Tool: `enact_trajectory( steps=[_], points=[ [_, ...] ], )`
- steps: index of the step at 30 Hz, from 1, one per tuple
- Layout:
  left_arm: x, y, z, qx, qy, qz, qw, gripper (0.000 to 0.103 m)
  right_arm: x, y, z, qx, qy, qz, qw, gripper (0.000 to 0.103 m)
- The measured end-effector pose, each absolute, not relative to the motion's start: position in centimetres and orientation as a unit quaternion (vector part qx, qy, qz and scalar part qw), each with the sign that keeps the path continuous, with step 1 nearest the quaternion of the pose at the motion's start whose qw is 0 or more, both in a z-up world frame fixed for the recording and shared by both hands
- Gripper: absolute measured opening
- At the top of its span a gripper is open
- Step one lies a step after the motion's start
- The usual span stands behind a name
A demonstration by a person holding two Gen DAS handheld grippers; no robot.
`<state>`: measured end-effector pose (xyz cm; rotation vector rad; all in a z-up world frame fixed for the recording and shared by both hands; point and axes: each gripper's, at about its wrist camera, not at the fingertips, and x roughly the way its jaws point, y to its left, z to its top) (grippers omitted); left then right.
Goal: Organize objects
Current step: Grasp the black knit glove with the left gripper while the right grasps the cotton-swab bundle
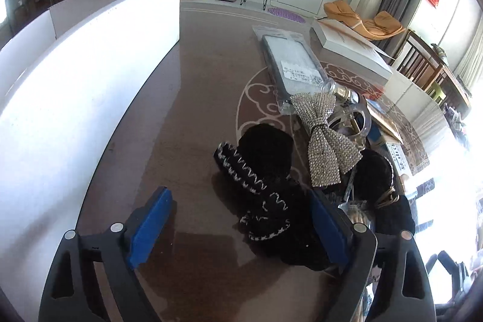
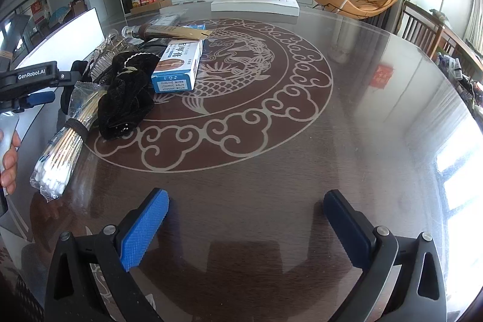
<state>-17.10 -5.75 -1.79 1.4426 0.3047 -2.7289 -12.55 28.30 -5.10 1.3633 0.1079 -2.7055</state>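
In the left wrist view my left gripper is open, low over the table. A black fabric hair piece with white zigzag trim lies between its jaws, nearer the right pad. A rhinestone bow, a clear clip and a bagged grey case lie beyond. In the right wrist view my right gripper is open and empty over bare table. At its left lie a bag of cotton swabs, a black velvet scrunchie and a blue-white box.
An open white box stands left of my left gripper, also in the right wrist view. A flat white box lies at the table's far edge. The round brown table has wooden chairs at its right.
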Motion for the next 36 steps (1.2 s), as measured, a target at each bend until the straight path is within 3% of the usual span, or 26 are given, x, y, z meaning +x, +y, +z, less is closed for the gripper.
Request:
enact_trajectory(
  steps=[6,15,16,17,19,27,30,32,36],
  points=[
    [-12.8,-7.2,-1.0,0.462,0.047,-0.886,0.016,0.09,-12.5,28.2,-5.1,0.449,0.037,-0.891,0.06,0.103],
    [-16.3,-4.5,-2.4,0.493,0.009,-0.869,-0.035,0.088,-12.5,28.2,-5.1,0.449,0.037,-0.891,0.059,0.103],
    [-15.9,-4.4,-2.3,0.482,0.001,-0.876,-0.029,0.073,-12.5,28.2,-5.1,0.449,0.037,-0.891,0.06,0.103],
    [-15.5,-4.3,-2.2,0.473,-0.011,-0.881,-0.017,0.05,-12.5,28.2,-5.1,0.449,0.037,-0.891,0.059,0.103],
    [-14.5,-4.7,-2.0,0.468,-0.007,-0.884,-0.016,0.037,-12.5,28.2,-5.1,0.449,0.037,-0.891,0.059,0.103],
    [-6.8,-5.0,-2.2,0.459,-0.004,-0.888,0.001,0.037,-12.0,28.2,-4.2,0.442,0.002,-0.892,0.09,0.102],
    [-5.1,-5.2,-2.2,0.458,0.004,-0.889,0.01,0.037,-11.7,25.5,-2.7,0.468,-0.085,-0.863,0.172,0.091],
    [-4.7,-5.4,-2.2,0.457,0.01,-0.889,0.013,0.037,-12.3,21.4,-1.8,0.483,-0.077,-0.845,0.217,0.086],
    [-4.3,-5.7,-2.2,0.459,0.017,-0.888,0.013,0.036,-15.0,14.4,-2.0,0.512,-0.024,-0.827,0.229,0.065]
  ],
)
